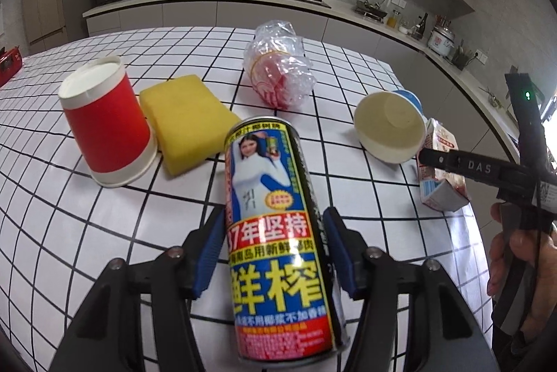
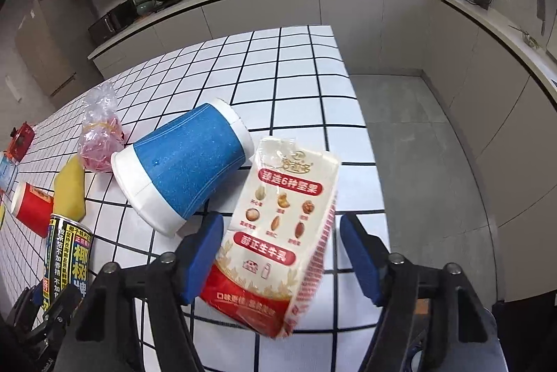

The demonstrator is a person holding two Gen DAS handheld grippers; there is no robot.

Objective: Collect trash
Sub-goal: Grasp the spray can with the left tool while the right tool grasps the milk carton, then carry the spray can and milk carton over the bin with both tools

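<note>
Lying tipped near the table's (image 2: 306, 65) right edge, the blue cup (image 2: 188, 163) gapes hollow; left gripper (image 1: 275, 253) clasps the can (image 1: 275, 232), right gripper (image 2: 282, 257) straddles the milk carton (image 2: 278, 239), unclenched.

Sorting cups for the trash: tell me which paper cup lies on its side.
The blue paper cup, tipped over beside the milk carton; the red paper cup stands upside down.

Two cups (image 1: 108, 125), one can (image 1: 278, 239), one carton (image 2: 278, 239)

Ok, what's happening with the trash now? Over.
Left fingers clamped on can. Right fingers around milk carton, not squeezing. Blue cup lying beside carton.
</note>
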